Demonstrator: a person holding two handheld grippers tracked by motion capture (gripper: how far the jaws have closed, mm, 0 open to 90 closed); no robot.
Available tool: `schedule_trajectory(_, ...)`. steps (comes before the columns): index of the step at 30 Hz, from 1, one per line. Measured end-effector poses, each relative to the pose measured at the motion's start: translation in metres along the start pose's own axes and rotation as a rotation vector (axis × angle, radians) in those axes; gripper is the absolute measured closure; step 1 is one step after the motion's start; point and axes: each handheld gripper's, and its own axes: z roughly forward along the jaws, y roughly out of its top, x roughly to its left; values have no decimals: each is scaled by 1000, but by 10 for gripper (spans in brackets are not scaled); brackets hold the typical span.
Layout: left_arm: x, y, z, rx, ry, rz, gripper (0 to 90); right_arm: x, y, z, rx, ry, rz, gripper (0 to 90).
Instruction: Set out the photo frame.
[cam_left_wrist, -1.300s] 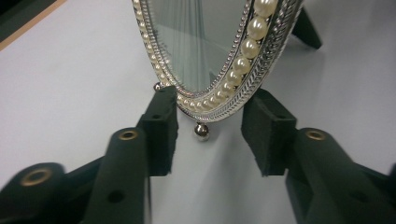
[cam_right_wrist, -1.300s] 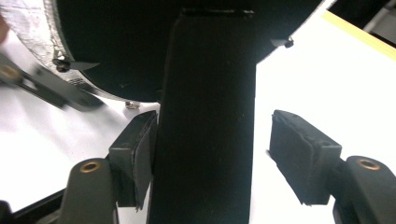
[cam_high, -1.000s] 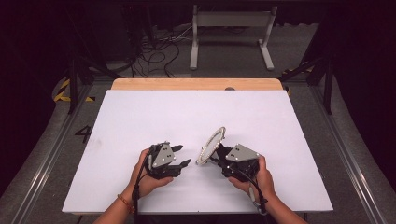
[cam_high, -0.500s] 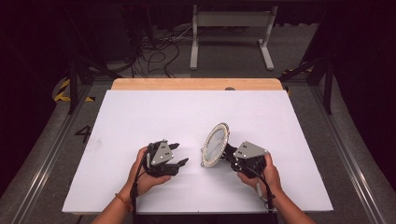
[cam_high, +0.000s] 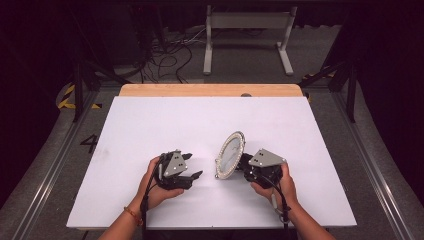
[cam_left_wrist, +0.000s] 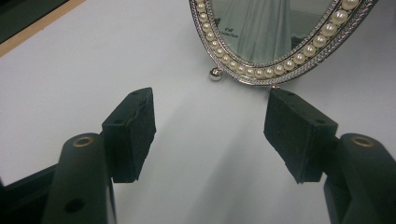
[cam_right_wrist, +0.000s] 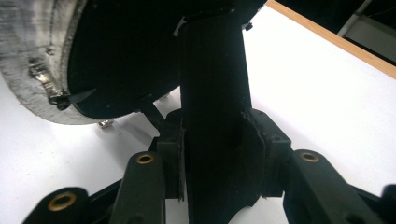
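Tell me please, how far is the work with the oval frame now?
Done: the oval pearl-rimmed frame stands upright on the white table. In hand: the right claw grips its black back stand. The left claw is open and empty before it. Left: probably letting go.

I'm in a lab or recording studio: white table (cam_high: 200, 130) on a wooden board (cam_high: 210, 90), dark surrounds, grey carpet with yellow-black tape (cam_high: 67, 97), loose cables (cam_high: 165, 62), metal stand feet (cam_high: 247, 37) behind, rails (cam_high: 42, 185) alongside.
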Motion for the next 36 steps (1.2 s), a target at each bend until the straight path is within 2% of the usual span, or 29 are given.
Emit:
schedule_trajectory(6,0,1,1,-10,-16,-15,338,-4,-1,0,-15,23,-10,635)
schedule_trajectory(8,0,2,2,-14,-19,-18,338,-6,-3,1,-27,34,-19,638)
schedule_trajectory(9,1,2,3,-12,-17,-18,343,-6,-3,2,-33,38,-44,645)
schedule_trajectory(15,2,3,7,-8,-38,-27,331,-10,-4,3,-60,65,-65,662)
schedule_trajectory(19,7,7,12,-8,-45,-39,319,-15,-7,2,-81,101,-83,661)
schedule_trajectory(21,11,12,16,-6,-64,-55,315,-16,-8,2,-82,105,-78,658)
schedule_trajectory(22,13,15,17,1,-66,-51,303,-15,-7,1,-73,102,-73,651)
schedule_trajectory(24,14,21,18,8,-74,-36,269,-13,-7,0,-81,104,-38,547)
schedule_trajectory(25,14,22,17,9,-68,-31,264,-12,-6,1,-77,94,-27,536)
schedule_trajectory(27,16,24,18,21,-73,-42,249,-11,-4,3,-68,92,-15,490)
schedule_trajectory(28,17,25,18,21,-74,-40,239,-10,-3,4,-58,91,-10,507)
schedule_trajectory(29,18,25,19,13,-78,-52,236,-10,-2,6,-41,74,-8,563)
schedule_trajectory(31,20,27,22,14,-90,-63,222,-10,-2,7,-40,59,-7,612)
schedule_trajectory(33,21,30,25,11,-103,-75,212,-11,-1,7,-37,64,-21,621)
schedule_trajectory(36,22,32,31,15,-110,-63,194,-11,-3,7,-42,67,-45,629)
